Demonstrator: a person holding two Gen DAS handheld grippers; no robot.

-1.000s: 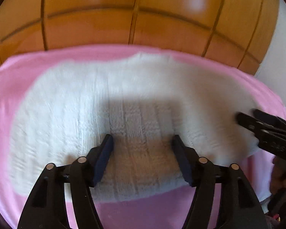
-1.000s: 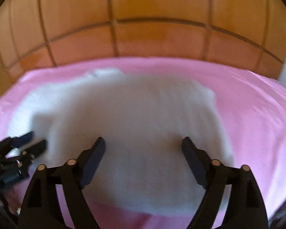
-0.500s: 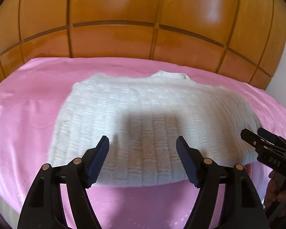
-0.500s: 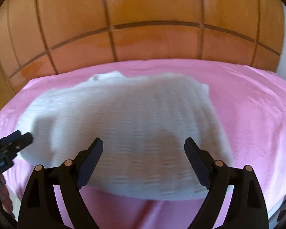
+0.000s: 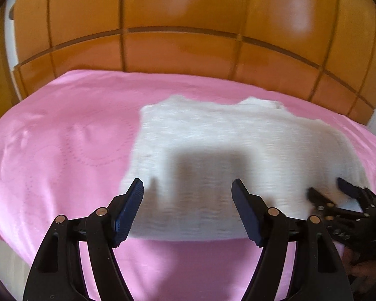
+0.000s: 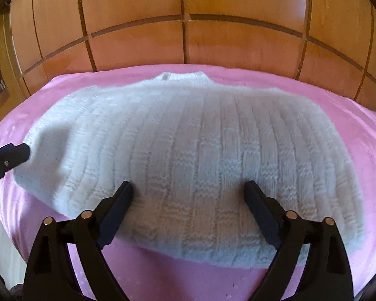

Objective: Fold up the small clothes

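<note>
Fingers of the left gripper (image 5: 187, 210) stood wide apart at the bottom of its frame, holding nothing, hovering over the near hem of the sweater (image 5: 238, 160). Right gripper (image 6: 190, 210) was likewise spread and empty, its tips over the hem at lower centre; in the left view it showed at the right edge, by the sweater's corner. White knit sweater lay flat, collar toward the top of the frame, filling the middle of the right view. Pink sheet (image 6: 351, 115) lay beneath it. Wooden panels (image 6: 183, 12) filled the top.
</note>
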